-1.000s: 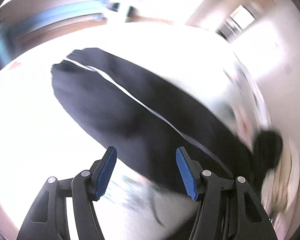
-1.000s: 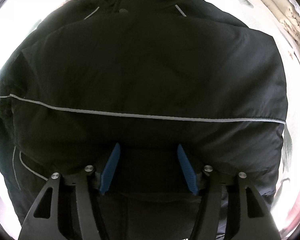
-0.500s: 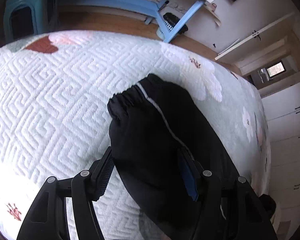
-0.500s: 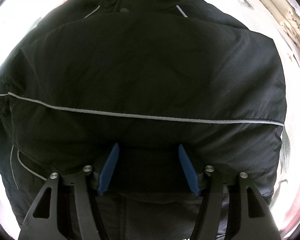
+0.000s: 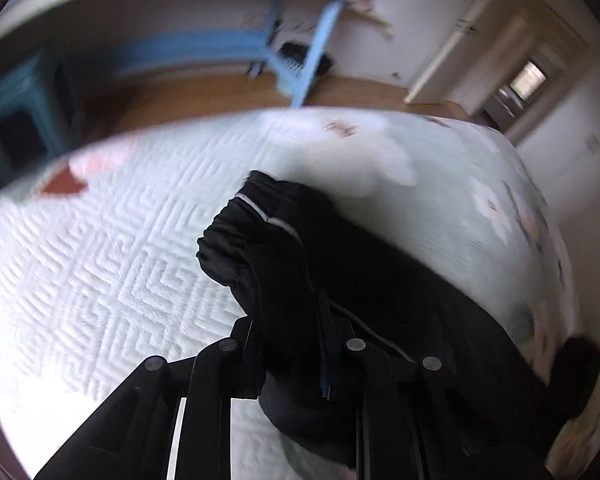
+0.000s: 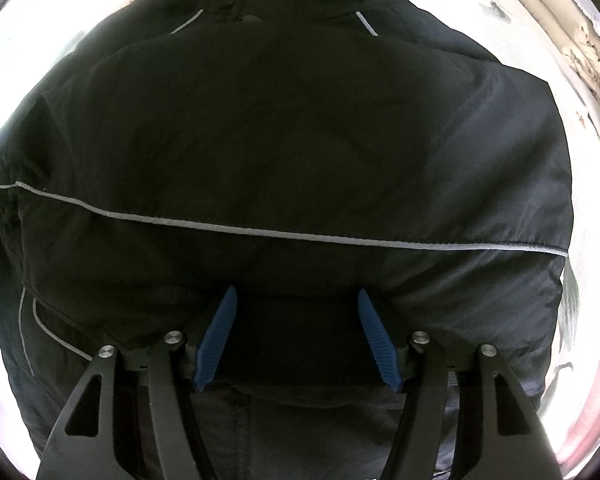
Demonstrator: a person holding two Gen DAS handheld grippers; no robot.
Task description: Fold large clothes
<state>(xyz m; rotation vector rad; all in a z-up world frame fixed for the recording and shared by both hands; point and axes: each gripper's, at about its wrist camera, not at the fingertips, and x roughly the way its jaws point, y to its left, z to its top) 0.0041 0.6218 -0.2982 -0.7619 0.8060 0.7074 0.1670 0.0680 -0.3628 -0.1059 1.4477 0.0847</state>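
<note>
A black padded jacket (image 6: 280,140) with thin white piping (image 6: 260,232) lies spread on a white quilted bedspread (image 5: 100,280). In the left wrist view one sleeve (image 5: 340,264) runs across the bed, its gathered cuff (image 5: 232,240) towards the far side. My left gripper (image 5: 288,320) is closing on that sleeve a little behind the cuff, and bunched fabric fills the gap between its pads. My right gripper (image 6: 296,300) points straight down over the jacket body. It is open, with its blue pads (image 6: 220,332) wide apart at the edge of a folded layer.
Beyond the bed's far edge are a wooden floor (image 5: 204,96), a blue desk frame (image 5: 312,52) and a teal stool (image 5: 16,116). A doorway (image 5: 528,80) opens at the far right. A dark rounded object (image 5: 576,364) sits near the bed's right side. Beige fabric (image 6: 592,56) lies beside the jacket.
My left gripper has moved in along the sleeve towards the cuff and its jaws have closed from wide apart onto the sleeve fabric. The right gripper has stayed over the jacket, still open.
</note>
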